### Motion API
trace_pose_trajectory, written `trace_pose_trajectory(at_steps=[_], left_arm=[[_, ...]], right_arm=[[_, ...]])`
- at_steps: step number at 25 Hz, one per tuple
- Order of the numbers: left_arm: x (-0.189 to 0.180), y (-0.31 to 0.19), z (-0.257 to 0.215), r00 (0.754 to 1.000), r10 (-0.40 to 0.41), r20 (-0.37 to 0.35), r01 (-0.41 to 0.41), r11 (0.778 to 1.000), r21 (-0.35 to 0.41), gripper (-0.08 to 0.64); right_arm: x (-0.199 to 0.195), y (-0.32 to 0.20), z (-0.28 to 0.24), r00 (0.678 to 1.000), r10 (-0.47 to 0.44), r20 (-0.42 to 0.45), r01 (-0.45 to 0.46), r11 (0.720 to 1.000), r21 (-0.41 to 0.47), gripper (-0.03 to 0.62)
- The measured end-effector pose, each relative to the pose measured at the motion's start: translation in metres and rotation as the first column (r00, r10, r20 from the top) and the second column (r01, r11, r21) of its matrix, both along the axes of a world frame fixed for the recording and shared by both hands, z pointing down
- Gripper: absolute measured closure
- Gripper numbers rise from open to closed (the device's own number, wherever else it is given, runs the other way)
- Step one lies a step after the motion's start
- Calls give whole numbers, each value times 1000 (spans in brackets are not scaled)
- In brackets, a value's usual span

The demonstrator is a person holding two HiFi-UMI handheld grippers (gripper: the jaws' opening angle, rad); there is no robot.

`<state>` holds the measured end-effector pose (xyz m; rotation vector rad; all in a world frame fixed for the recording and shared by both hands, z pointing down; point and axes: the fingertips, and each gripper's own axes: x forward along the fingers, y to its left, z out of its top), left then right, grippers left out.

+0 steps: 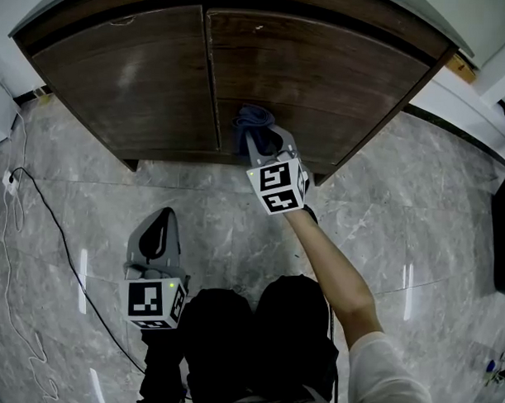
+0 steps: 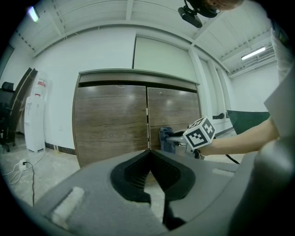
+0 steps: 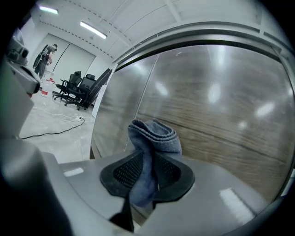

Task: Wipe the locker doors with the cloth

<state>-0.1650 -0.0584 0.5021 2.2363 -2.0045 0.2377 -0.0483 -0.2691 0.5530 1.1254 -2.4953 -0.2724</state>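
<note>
The right gripper [image 3: 146, 171] has its jaws partly closed on the cloth [image 3: 153, 137]. It pinches the cloth near the middle, so a folded wad stands out past the fingertips and a tail hangs below. The wad is held against the locker [image 1: 242, 13], low on its right door [image 1: 323, 71] and just right of the seam [image 1: 209, 79] between the two doors. In the head view it looks to be touching the wood, though the exact contact is hard to confirm. The left gripper [image 2: 150, 167] hangs well back from the locker, facing the seam from in front of the left door [image 1: 125, 68]. Its jaws are together at the tips with nothing between them, and it takes no part in the work. As I judge it, the wipe is under way at the lower inner corner of the right door. Neither door shows a wet streak, a smear or a cleaner band. The bright spots on the right door in the right gripper view are only reflected ceiling lights, so the pictures do not tell how much has been covered. The upper and outer parts of the right door and all of the left door are best counted as yet to do.
</note>
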Motion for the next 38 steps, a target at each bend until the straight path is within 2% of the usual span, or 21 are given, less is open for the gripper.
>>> trace_pose_trajectory(at_steps=[12,27,33,38], left_arm=[[-1,3,-4,1000,-3,-3,3,1000,10,557],[-4,6,-8,1000,-8,-9,9,1000,22,557],[-6,8,-7,1000,-12,-11,12,1000,20,557],[-9,9,-6,1000,-15,-13,15,1000,17,557]], right_arm=[[-19,1,-115,997,-34,66,24,987,157,517],[-42,1,-211,992,-67,106,36,960,279,517],[-47,2,-218,991,-68,114,31,954,299,517],[-49,2,-189,994,-67,87,41,962,271,517]])
